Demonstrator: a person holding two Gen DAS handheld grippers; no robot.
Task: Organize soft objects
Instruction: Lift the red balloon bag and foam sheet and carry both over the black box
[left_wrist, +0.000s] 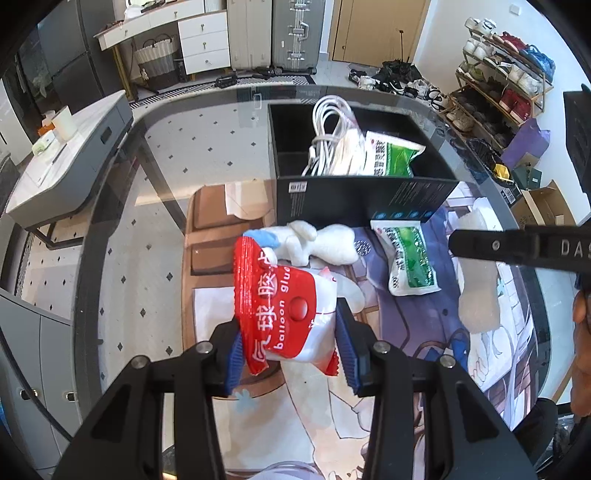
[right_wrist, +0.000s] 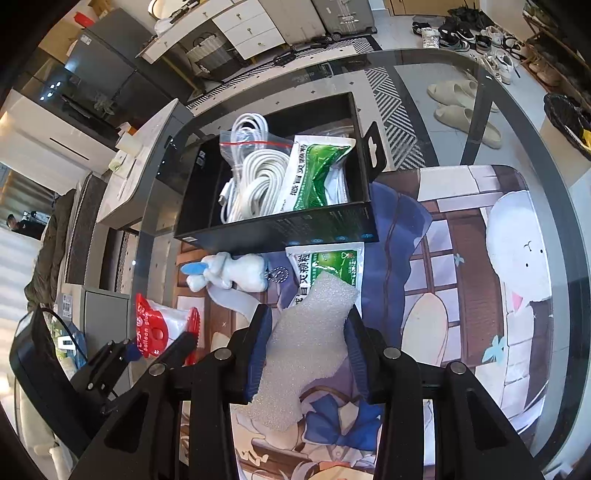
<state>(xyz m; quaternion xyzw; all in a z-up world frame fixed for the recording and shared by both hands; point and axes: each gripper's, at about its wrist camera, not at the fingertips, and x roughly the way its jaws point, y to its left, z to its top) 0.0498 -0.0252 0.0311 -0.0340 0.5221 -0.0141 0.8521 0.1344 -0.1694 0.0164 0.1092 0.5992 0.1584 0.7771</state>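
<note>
Left claw (left_wrist: 291, 343) clenched on the balloon-glue packet (left_wrist: 284, 306), right claw (right_wrist: 308, 343) on a foam piece (right_wrist: 306, 332) — both lifted short of the black box (right_wrist: 280, 229) (presumably their destination).

Left gripper (left_wrist: 291, 341) jaws clamped on red-and-white balloon glue packet (left_wrist: 284, 310), white plush toy (left_wrist: 314, 243) just beyond, black box (left_wrist: 354, 192) farther on glass desk (left_wrist: 166, 155), green packet (left_wrist: 410, 258) at right
</note>
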